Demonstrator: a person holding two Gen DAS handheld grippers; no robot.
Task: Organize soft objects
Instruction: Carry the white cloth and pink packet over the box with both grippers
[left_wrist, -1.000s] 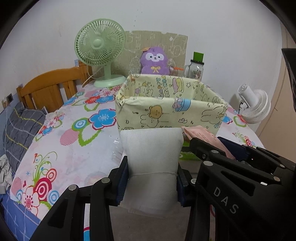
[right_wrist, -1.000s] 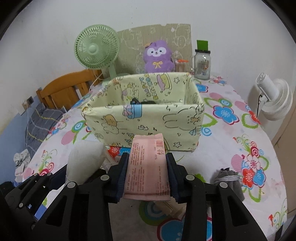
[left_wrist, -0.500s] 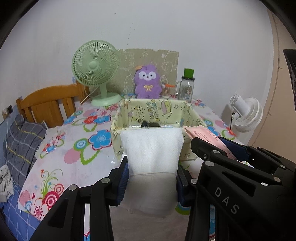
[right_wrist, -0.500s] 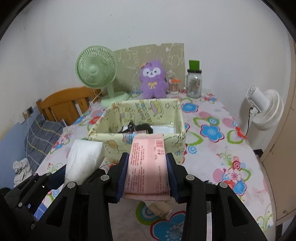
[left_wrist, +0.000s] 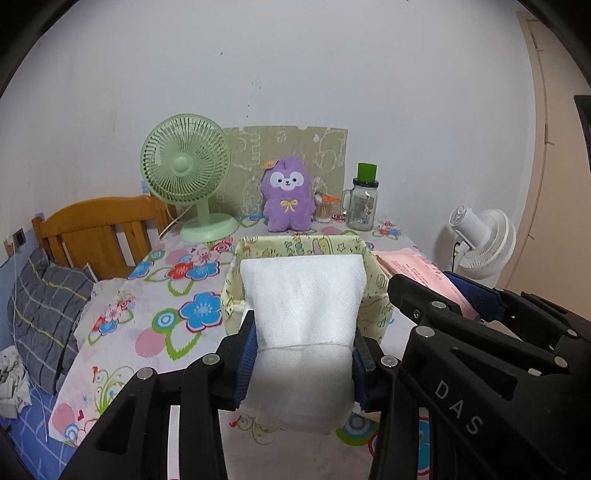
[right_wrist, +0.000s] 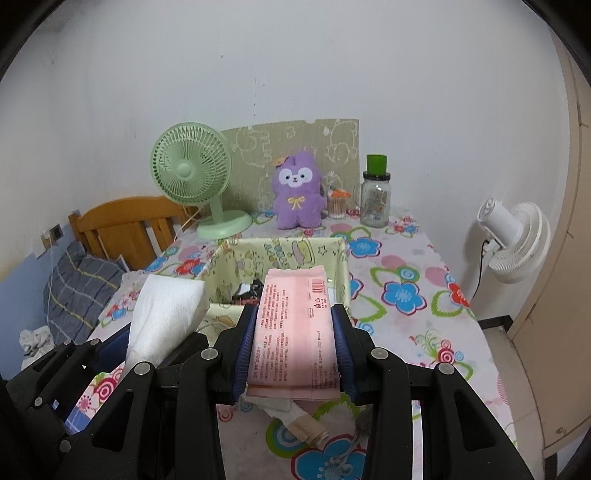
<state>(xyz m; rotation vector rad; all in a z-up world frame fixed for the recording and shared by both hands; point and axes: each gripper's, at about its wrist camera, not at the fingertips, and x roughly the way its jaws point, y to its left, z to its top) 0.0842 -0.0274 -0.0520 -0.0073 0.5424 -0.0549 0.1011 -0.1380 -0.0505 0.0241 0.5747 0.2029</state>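
the left gripper (left_wrist: 301, 363) has its jaws pinching a white tissue pack (left_wrist: 303, 332), which stands upright between the blue pads and rises just in front of the fabric storage box (left_wrist: 236, 291). the right gripper (right_wrist: 293, 345) has its jaws clamped on a pink tissue pack (right_wrist: 293, 325) with a barcode near its top edge; the pack's upper end reaches over the near rim of the same box. both packs are held off the table (right_wrist: 406, 295), side by side, the white one to the left of the pink one.

the box is pale yellow with cartoon prints, open at the top, sitting on the flowered cloth that covers the table. inside the box, a small dark item (right_wrist: 245, 290) lies on the bottom; what it is i cannot tell.

beyond the box, at the far edge against the wall, a green desk fan (left_wrist: 186, 173) stands to its left, a purple plush toy (left_wrist: 286, 199) sits straight behind it, and a glass jar with a green lid (left_wrist: 364, 201) stands behind it to the right, with a small container of cotton swabs (right_wrist: 338, 203) between plush and jar. a patterned board (left_wrist: 288, 147) leans on the wall behind the plush. a white fan (right_wrist: 513, 243) stands off the table, to the right of the box. to the left of the box there is a wooden headboard (left_wrist: 99, 229) and a grey plaid pillow (left_wrist: 44, 314).
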